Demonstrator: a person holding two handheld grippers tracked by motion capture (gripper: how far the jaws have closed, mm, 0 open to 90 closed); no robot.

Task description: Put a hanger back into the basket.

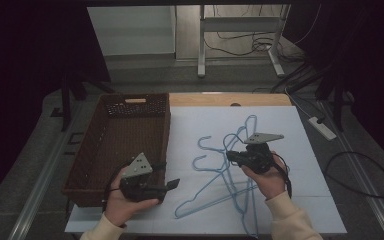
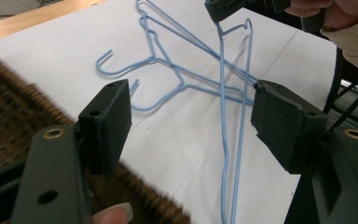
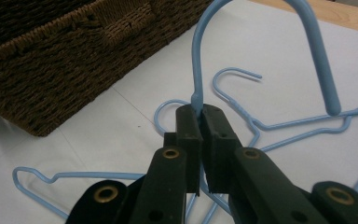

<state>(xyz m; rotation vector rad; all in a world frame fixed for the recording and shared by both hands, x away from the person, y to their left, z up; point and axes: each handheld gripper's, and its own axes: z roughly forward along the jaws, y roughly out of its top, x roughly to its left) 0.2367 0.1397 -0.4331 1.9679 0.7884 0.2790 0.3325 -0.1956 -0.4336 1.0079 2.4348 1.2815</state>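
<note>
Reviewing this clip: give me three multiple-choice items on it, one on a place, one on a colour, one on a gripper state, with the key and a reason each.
1. Where is the wicker basket?
A. left of the white sheet
B. right of it
C. on top of it

2. What colour are the wire hangers?
A. red
B. light blue
C. black

3. How does the right gripper stand?
A. wide open
B. shut on nothing
C. shut on a hanger neck

Key: 1 A, it sits along the sheet's left edge; 2 B, every wire is pale blue; 3 C, its pads pinch the wire just below the hook.
</note>
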